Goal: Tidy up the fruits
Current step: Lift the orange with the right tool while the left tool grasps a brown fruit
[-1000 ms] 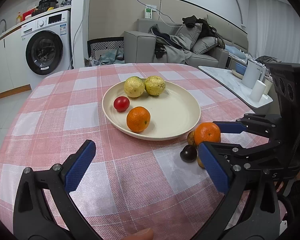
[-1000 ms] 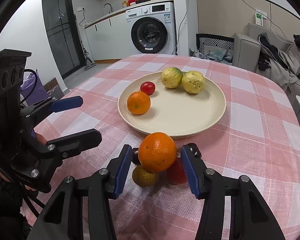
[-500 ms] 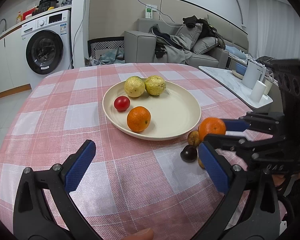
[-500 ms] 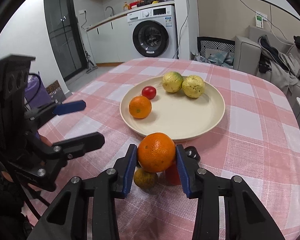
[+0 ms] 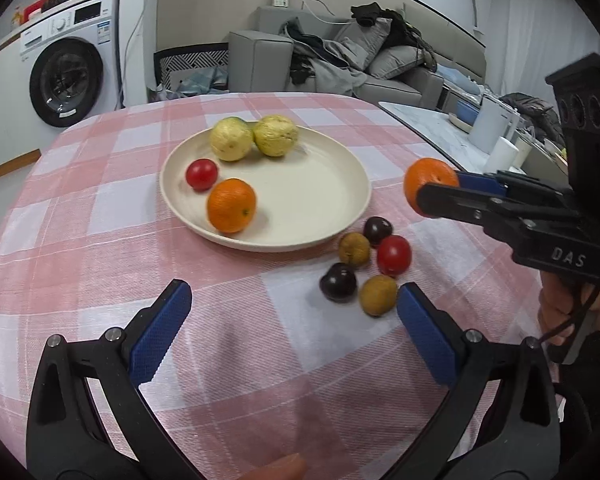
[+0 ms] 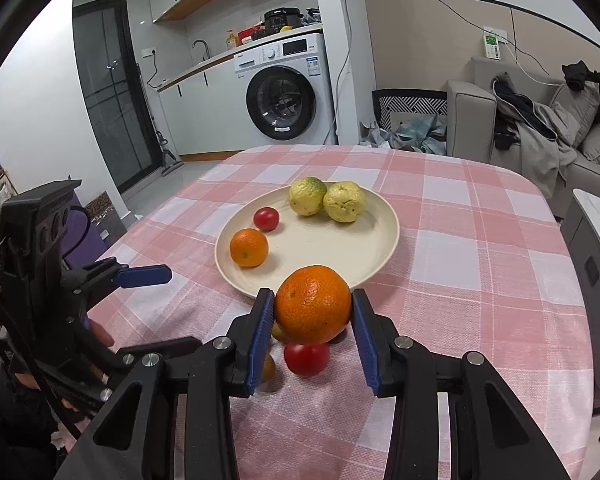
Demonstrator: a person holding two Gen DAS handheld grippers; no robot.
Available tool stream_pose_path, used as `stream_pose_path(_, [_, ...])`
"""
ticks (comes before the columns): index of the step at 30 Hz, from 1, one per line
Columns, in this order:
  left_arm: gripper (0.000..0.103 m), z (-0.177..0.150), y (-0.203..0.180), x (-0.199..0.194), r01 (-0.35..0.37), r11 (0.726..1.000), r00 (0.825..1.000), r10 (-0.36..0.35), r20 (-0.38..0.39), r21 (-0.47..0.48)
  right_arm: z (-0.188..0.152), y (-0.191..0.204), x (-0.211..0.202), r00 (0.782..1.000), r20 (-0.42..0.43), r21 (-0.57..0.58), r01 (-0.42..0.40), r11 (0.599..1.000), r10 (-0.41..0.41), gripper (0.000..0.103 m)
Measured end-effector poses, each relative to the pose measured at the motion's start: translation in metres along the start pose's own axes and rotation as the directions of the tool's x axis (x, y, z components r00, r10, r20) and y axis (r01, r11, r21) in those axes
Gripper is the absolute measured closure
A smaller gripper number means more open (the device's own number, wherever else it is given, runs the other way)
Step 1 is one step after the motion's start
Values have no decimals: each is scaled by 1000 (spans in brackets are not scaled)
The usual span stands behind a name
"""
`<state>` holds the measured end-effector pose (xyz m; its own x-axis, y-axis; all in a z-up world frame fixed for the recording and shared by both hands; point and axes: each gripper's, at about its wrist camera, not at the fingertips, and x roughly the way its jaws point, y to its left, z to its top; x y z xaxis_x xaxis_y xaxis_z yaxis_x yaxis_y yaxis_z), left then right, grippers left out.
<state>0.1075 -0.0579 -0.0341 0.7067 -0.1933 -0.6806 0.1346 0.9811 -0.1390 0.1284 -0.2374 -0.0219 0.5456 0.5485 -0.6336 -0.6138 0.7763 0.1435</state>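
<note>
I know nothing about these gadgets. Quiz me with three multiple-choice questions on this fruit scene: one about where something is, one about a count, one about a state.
1. Where is the held orange?
A. on the plate
B. between the right gripper's fingers, off the cloth
C. on the sofa

2. How many fruits lie on the plate?
A. two
B. four
C. seven

3. The left gripper is:
A. open, holding nothing
B. shut on a tomato
C. out of view

Answers: B, blue pads press both sides of it; B, two yellow-green fruits, one tomato, one orange; A, its fingers stand wide apart.
</note>
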Motion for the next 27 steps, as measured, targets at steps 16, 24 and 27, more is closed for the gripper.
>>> stream_pose_path(16, [65, -9, -46, 15, 161, 983, 982, -151, -116, 90, 0, -11, -5, 1000, 2, 16, 8, 1000, -8, 63])
stream_pose_path(24, [67, -10, -47, 30, 179, 983, 972, -172, -159, 28, 1, -14, -5, 1000, 3, 23, 13, 1000, -13, 63])
stream_pose_path(27, [67, -8, -46, 36, 179, 984, 970, -175, -166, 9, 1, -13, -7, 1000, 7, 20, 13, 1000, -13, 63])
